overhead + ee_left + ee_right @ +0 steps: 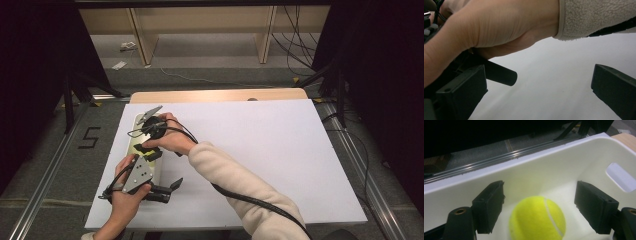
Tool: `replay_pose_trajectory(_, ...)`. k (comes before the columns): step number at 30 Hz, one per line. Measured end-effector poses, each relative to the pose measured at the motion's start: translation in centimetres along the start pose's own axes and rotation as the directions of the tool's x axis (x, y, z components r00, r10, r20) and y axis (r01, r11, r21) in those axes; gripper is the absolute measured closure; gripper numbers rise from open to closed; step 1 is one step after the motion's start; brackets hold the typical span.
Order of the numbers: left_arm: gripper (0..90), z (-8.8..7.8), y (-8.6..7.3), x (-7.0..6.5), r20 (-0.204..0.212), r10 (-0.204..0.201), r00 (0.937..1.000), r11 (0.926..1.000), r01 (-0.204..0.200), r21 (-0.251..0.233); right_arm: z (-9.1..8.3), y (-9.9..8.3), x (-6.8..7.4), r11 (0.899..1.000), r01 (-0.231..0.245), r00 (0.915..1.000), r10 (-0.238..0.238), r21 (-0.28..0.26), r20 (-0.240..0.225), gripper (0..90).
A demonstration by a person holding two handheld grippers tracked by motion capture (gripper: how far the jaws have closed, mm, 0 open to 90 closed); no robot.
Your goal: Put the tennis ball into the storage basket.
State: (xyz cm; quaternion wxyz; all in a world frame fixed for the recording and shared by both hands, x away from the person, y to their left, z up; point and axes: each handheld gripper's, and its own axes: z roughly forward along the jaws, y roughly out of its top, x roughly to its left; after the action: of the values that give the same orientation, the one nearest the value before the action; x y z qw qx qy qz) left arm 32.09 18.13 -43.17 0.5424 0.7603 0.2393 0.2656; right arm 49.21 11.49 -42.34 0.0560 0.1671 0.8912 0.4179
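Observation:
A yellow tennis ball (537, 218) lies on the floor of a white bin (549, 167). My right gripper (539, 200) hangs over it, open, one black jaw on each side of the ball and neither touching it. From the high view the bin (135, 123) stands at the table's left side, and the right gripper (148, 150) reaches down into it, with a bit of yellow ball (139, 148) showing. My left gripper (171, 190) lies just in front of the bin, pointing right, open and holding nothing. In its own view the left gripper (539, 82) faces the white table cover.
The person's right hand (499, 27) and cream sleeve (240, 187) cross over the left gripper. A black cable (260, 205) runs along the sleeve. A white sheet (260, 150) covers the table. The bin wall has a handle cut-out (621, 177).

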Motion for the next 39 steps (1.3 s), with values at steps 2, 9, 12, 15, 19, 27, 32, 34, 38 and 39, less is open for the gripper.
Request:
replay_pose_trajectory(2, 0.0, 0.0, 0.0, 0.0, 0.000, 0.000, 1.0000, 1.0000, 0.000, 0.000, -0.2, 0.1, 0.0, 1.000, -0.001, 1.0000, 0.001, -0.006, 0.003, 21.7)
replay_pose_trajectory(9, 0.0, 0.0, 0.0, 0.0, 0.001, 0.000, 1.0000, 1.0000, 0.000, 0.001, -0.6, 0.0, -0.3, 1.000, -0.009, 0.9999, 0.009, -0.023, 0.014, 19.6)
replay_pose_trajectory(12, 0.0, 0.0, 0.0, 0.0, 0.002, -0.001, 1.0000, 1.0000, 0.001, 0.001, -0.8, 0.0, -0.5, 0.999, -0.009, 0.9998, 0.010, -0.034, 0.019, 19.6)
replay_pose_trajectory(15, 0.0, 0.0, 0.0, 0.0, 0.001, 0.000, 1.0000, 1.0000, 0.000, 0.000, -1.4, 0.1, -0.7, 0.999, -0.011, 0.9995, 0.013, -0.045, 0.028, 19.5)
replay_pose_trajectory(19, 0.0, 0.0, 0.0, 0.0, 0.002, -0.001, 1.0000, 1.0000, 0.001, 0.001, -2.1, 0.0, -1.0, 0.998, -0.017, 0.9990, 0.019, -0.057, 0.041, 19.4)
replay_pose_trajectory(27, 0.0, 0.0, 0.0, 0.0, 0.000, -0.004, 1.0000, 1.0000, 0.004, 0.000, -4.0, -0.9, -1.9, 0.997, -0.031, 0.9965, 0.037, -0.071, 0.075, 19.3)
replay_pose_trajectory(32, 0.0, 0.0, 0.0, 0.0, 0.000, -0.005, 1.0000, 1.0000, 0.005, 0.001, -5.1, -1.5, -2.3, 0.997, -0.041, 0.9950, 0.047, -0.070, 0.088, 19.4)
replay_pose_trajectory(34, 0.0, 0.0, 0.0, 0.0, -0.002, -0.003, 1.0000, 1.0000, 0.003, 0.000, -5.4, -1.7, -2.4, 0.996, -0.043, 0.9943, 0.050, -0.079, 0.094, 19.4)
replay_pose_trajectory(38, 0.0, 0.0, 0.0, 0.0, -0.003, -0.006, 1.0000, 1.0000, 0.006, 0.000, -6.1, -2.1, -2.6, 0.996, -0.043, 0.9939, 0.052, -0.083, 0.098, 19.4)
replay_pose_trajectory(39, 0.0, -0.1, 0.0, 0.0, -0.003, -0.007, 1.0000, 1.0000, 0.007, -0.001, -6.3, -2.2, -2.6, 0.995, -0.048, 0.9937, 0.056, -0.083, 0.098, 19.4)
